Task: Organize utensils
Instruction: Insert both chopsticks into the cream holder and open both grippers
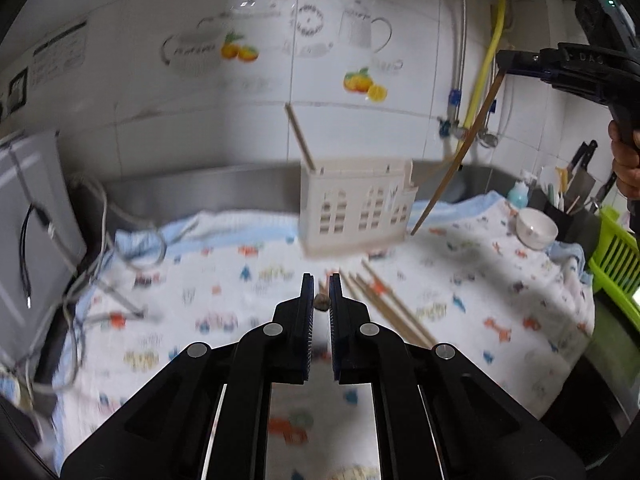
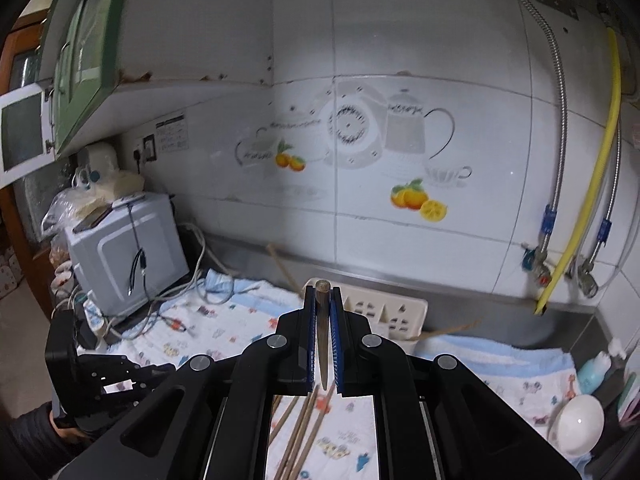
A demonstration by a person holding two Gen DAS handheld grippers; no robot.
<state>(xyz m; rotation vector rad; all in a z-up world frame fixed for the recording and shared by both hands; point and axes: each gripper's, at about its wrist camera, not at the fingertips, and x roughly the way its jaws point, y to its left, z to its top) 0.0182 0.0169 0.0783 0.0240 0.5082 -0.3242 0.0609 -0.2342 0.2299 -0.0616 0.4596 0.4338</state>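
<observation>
At the far left of the table [image 1: 224,320], spread with a printed cloth, sits a grey oven [image 2: 124,256] with loose cables, well apart from the work. The left claw [image 1: 321,294] hangs low over the cloth with its jaws drawn nearly together on a small round brown end, which I judge to be the butt of a chopstick seen end-on; blur keeps me from being sure. Just to its right, loose chopsticks [image 1: 384,300] lie fanned on the cloth, waiting to be picked up one at a time. Behind them stands the cream holder [image 1: 356,208], near the back wall, with one stick [image 1: 299,136] already leaning out of its left corner. Further right, the right claw [image 2: 322,300] is clamped on a chopstick [image 1: 456,156] near its top, so the long free end hangs slanting down beside the holder's right edge, not yet inside. Gripping high probably leaves the tip free to be steered into a slot. At the far right are a white bowl [image 1: 536,228] and a green rack [image 1: 616,256].
</observation>
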